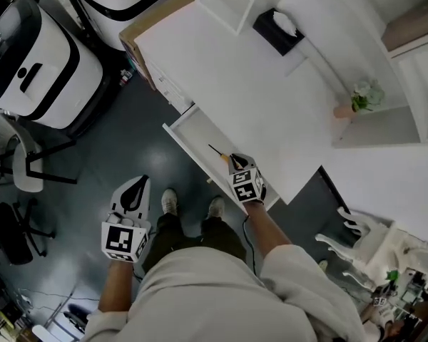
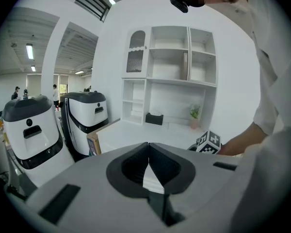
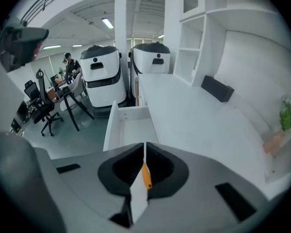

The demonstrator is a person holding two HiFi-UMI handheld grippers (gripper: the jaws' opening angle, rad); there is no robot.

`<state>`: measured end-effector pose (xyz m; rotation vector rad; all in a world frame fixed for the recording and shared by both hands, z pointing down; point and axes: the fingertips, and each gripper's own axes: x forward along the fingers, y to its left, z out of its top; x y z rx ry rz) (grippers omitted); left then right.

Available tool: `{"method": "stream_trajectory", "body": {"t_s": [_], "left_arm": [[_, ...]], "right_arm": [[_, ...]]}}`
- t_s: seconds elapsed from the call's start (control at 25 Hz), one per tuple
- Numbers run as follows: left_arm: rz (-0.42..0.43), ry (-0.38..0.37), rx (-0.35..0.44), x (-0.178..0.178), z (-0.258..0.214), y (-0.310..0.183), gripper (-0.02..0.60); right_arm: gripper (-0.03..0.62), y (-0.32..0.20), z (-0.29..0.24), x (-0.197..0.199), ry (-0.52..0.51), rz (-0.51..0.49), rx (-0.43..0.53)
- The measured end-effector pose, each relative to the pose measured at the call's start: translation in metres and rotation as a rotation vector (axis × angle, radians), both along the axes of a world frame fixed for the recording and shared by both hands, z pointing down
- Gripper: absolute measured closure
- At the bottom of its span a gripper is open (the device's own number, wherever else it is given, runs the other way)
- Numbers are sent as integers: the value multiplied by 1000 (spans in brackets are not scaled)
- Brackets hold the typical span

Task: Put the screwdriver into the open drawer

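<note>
Nearest, at my feet: two pale shoes (image 1: 170,201) on the dark floor (image 1: 107,148).

My left gripper (image 1: 137,185) hangs at the near left, over the floor and well apart from the desk. Its fingers are pressed together with nothing between them (image 2: 148,160).

My right gripper (image 1: 232,160) is to the right of it, over the open drawer (image 1: 177,135). Its fingers pinch the orange handle of the screwdriver (image 1: 220,153); the right gripper view shows the handle (image 3: 146,176) clamped between the pads of the right gripper (image 3: 144,171). The thin dark shaft pokes out toward the far left, over the drawer's white inside. It is held in the grip, not lying loose (I cannot tell whether the tip touches the drawer bottom).

The drawer (image 3: 131,126) is pulled out from the near edge of the white desk (image 1: 257,98).

Farther back on the desk, a black tissue box (image 1: 278,30) sits near the back wall, with a white tissue showing at its top. To the right of it, a small potted plant (image 1: 357,100) stands in a pinkish pot.

Behind these, white shelving (image 2: 169,67) rises with open compartments.

Far left, off the desk's end, two white-and-black robot units stand on the floor (image 1: 36,63) (image 2: 85,113).

Farthest, seen from the right gripper view: office chairs (image 3: 41,111) and a person (image 3: 69,62) in the open room.
</note>
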<state>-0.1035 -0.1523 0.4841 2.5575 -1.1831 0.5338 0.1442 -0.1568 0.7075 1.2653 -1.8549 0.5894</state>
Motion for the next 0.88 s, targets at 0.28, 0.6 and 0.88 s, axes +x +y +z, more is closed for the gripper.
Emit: {"method": "stream_trajectory", "body": {"t_s": [0.28, 0.6, 0.88], "left_arm": [[72, 23, 34, 34, -11, 2, 577], [129, 39, 56, 64, -17, 8, 577], [172, 50, 76, 83, -24, 10, 577]], "right_arm": [[576, 14, -54, 19, -69, 80, 109], [589, 34, -103, 38, -130, 136, 218], [589, 48, -152, 49, -193, 179, 357]]}}
